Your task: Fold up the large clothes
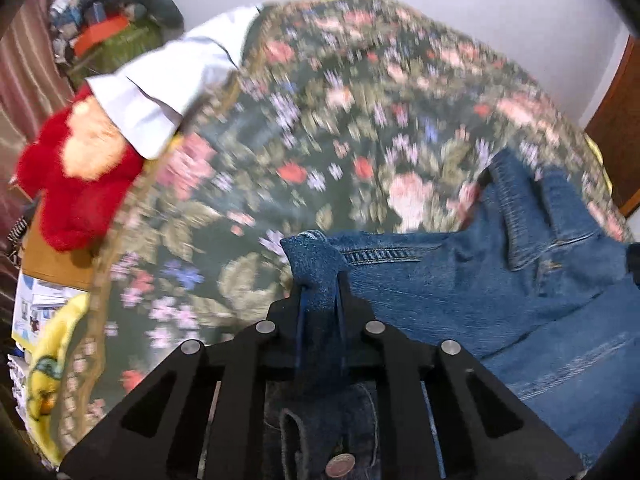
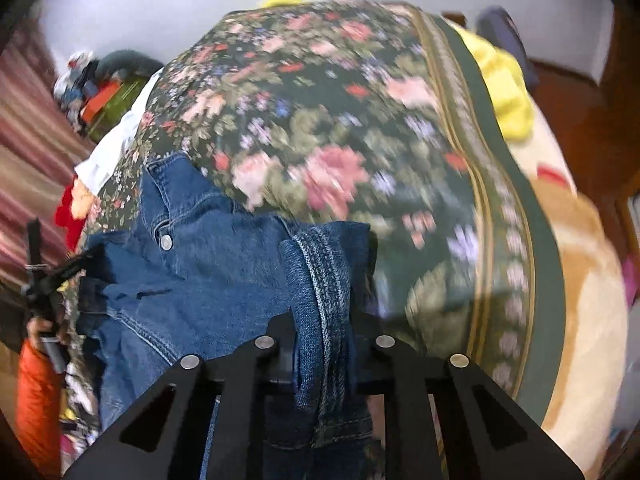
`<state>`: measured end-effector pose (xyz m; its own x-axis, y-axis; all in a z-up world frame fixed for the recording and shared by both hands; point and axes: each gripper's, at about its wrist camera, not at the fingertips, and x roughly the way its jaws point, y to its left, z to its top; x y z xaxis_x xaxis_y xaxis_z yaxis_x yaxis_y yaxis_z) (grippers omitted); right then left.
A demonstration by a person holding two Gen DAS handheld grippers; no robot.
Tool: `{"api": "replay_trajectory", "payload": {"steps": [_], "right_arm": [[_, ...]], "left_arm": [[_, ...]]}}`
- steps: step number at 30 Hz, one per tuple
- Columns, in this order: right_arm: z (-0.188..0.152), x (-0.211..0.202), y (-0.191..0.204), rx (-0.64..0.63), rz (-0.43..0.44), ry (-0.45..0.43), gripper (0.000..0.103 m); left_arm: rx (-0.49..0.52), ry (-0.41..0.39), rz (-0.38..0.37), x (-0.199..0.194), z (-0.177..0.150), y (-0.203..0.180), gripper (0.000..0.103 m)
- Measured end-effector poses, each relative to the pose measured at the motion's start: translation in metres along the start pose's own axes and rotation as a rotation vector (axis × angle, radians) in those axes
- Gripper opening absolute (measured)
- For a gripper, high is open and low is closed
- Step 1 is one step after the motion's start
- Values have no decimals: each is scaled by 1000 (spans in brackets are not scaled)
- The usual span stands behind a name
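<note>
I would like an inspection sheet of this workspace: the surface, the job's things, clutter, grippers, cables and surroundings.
Surface: bed under a floral bedspread, picture blurred.
Job's things: blue denim garment, bunched on the bedspread, both ends gathered up.
Clutter: red plush toy, white cloth, yellow fabric at the bed edges.
Grippers: left gripper shut on the denim; right gripper shut on a stitched denim hem.
Cables: nothing seen.
Surroundings: pale wall, striped curtain, heap of items in the corner.
</note>
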<state>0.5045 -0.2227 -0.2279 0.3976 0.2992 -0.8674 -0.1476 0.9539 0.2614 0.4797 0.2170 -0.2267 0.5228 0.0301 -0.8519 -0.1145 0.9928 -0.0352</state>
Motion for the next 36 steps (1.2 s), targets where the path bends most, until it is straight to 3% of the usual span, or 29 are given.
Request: {"api": "replay_trajectory", "payload": {"steps": [9, 17, 19, 21, 23, 31, 34, 36], "right_arm": [[73, 18, 57, -141, -2, -82, 11], [97, 64, 79, -222, -113, -43, 13], [93, 69, 77, -243, -139, -34, 21], [89, 70, 71, -258, -176, -38, 38], [86, 68, 65, -259, -222, -58, 69], [77, 26, 43, -124, -105, -38, 71], [65, -1, 48, -114, -35, -34, 71], [53, -20, 57, -130, -5, -25, 71]], "left_arm": [[-34, -90, 40, -46, 17, 38, 12], [-62, 10, 126, 11, 19, 67, 13], [-67, 29, 137, 22, 16, 71, 17], [-60, 37, 159, 29, 12, 73, 26], [-61, 43, 157, 32, 9, 76, 29], [-26, 16, 158, -14, 0, 64, 34], [9, -33, 149, -48, -3, 51, 52], [21, -73, 130, -68, -8, 44, 70]]}}
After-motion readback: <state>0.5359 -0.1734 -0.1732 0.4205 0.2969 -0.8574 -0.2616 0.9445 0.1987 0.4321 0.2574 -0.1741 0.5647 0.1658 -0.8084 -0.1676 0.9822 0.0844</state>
